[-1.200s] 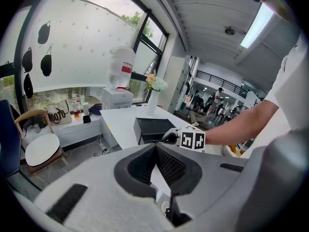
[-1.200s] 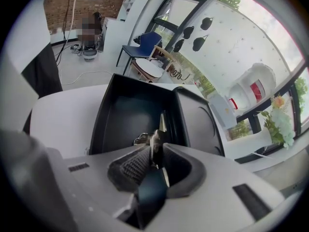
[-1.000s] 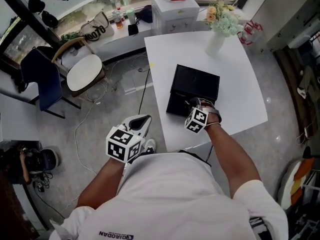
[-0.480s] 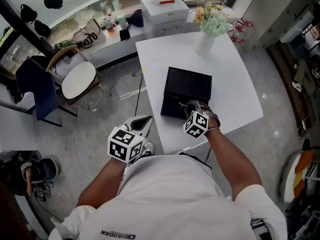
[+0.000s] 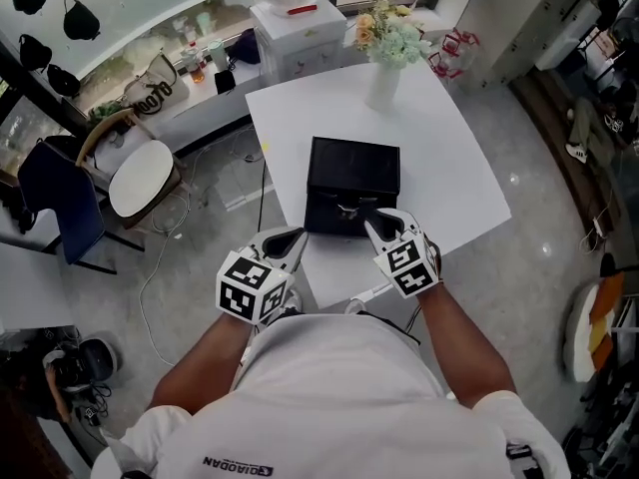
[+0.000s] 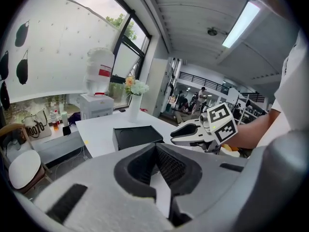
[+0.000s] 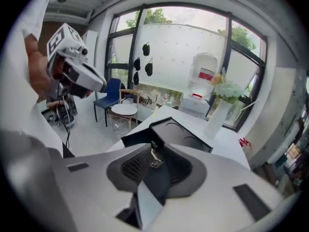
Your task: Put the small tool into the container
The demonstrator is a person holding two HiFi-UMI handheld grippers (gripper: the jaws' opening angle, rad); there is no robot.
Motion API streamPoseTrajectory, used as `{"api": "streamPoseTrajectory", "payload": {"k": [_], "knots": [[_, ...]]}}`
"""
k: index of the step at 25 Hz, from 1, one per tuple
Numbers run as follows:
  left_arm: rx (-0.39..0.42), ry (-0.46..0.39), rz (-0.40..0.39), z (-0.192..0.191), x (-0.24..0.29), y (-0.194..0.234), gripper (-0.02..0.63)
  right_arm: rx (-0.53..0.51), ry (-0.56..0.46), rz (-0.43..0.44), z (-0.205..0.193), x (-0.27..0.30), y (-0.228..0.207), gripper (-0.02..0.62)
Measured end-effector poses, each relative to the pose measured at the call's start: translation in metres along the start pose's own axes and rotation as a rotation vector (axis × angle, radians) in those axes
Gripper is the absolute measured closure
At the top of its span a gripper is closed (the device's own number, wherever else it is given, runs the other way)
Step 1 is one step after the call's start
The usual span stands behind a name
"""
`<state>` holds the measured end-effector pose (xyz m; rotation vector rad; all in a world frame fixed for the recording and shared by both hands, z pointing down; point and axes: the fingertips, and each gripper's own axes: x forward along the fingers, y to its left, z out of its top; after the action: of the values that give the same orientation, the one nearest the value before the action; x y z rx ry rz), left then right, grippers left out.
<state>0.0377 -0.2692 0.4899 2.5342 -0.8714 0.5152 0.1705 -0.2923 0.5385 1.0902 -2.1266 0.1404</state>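
Head view: your right gripper (image 5: 377, 226) has pulled back from over the black box (image 5: 354, 168) to its near edge. Left gripper view: left gripper (image 6: 155, 151) clenched, empty. Right gripper view: jaws pinch the small metal tool (image 7: 154, 156) thinly, short of the box. A jolt could drop it outside.

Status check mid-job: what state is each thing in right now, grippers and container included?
Left gripper: shut, empty, held off the table.
Right gripper: shut, tips pointing at the container's front.
Container: upright on the table; open or closed, cannot tell.
Small metal piece: at the container's front, near the right tips; gripped or not, cannot tell.
Vase of flowers: upright.
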Motion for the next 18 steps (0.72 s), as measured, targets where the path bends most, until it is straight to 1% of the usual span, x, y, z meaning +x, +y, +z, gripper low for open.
{"api": "streamPoseTrajectory", "payload": {"k": [5,10,14,18], "knots": [[0.029,-0.013,-0.038,0.012,0.011,-0.013,0.597,0.178,-0.111,-0.018,0.012,-0.041,-0.005,0.512],[0.051,-0.021,-0.072,0.022,0.017,-0.023,0.597,0.399,-0.219,0.011,0.022,-0.075,-0.005,0.522],[0.074,-0.028,-0.091,0.031,0.019,-0.030,0.597,0.486,-0.286,0.009,0.027,-0.094,-0.006,0.569],[0.082,-0.036,-0.105,0.037,0.017,-0.036,0.597,0.559,-0.316,0.010,0.025,-0.103,-0.006,0.588]]}}
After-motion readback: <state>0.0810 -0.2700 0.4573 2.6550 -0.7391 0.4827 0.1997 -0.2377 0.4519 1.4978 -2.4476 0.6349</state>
